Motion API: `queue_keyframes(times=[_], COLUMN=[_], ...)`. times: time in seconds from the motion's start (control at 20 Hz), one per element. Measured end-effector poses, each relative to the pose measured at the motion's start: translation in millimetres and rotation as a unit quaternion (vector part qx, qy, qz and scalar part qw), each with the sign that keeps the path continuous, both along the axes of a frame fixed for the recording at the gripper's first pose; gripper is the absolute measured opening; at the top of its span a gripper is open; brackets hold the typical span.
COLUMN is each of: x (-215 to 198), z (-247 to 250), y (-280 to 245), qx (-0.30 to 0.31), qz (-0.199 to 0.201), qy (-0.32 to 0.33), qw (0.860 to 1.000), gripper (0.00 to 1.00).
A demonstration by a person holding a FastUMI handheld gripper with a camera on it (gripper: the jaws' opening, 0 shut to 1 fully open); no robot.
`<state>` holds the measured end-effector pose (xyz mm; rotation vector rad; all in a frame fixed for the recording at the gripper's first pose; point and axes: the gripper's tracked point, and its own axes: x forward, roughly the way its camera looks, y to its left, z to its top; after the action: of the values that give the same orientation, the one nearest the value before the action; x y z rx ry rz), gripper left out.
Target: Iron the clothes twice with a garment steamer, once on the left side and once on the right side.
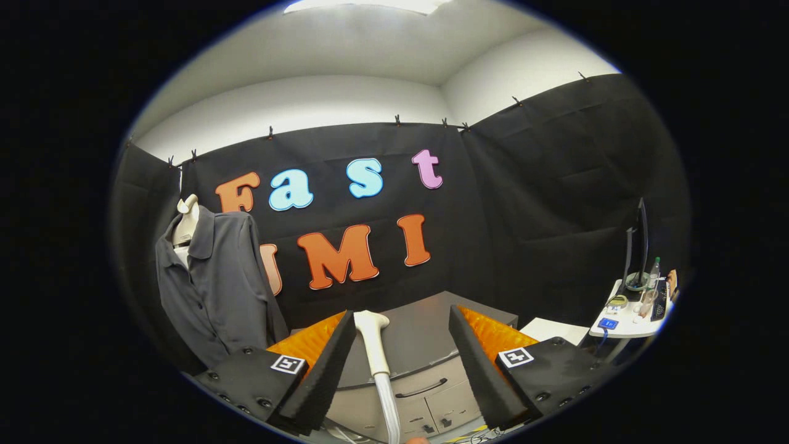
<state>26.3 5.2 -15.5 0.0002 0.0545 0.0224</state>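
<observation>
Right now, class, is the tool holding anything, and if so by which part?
Nothing is held. The tool stands open, and the steamer head stands between its fingers, close to one finger but not pressed by both.

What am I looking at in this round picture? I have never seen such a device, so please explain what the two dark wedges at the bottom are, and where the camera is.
The camera rides on a hand-held gripper and looks forward along its two fingers, the wedges you see. A person carries it; there is no robot arm. The fingers are open and press on nothing. Between them, nearer the left one, stands the steamer head, with its hose running down from it. Beyond it is a grey cabinet with drawers. To the left, a dark grey shirt hangs on a mannequin. Far to the right is a small white table with bottles and other small items.
</observation>
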Motion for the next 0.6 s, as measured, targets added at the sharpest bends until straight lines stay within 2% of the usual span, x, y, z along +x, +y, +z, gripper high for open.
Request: queue_keyframes(times=[0.3, 0.6], x=[31.6, 76.2], z=[-20.2, -46.9], y=[22.9, 67.9], qx=[-0.017, -0.026], qz=[0.033, 0.1], qy=[0.037, 0.104], qw=[0.999, 0.989], gripper=[0.98, 0.98])
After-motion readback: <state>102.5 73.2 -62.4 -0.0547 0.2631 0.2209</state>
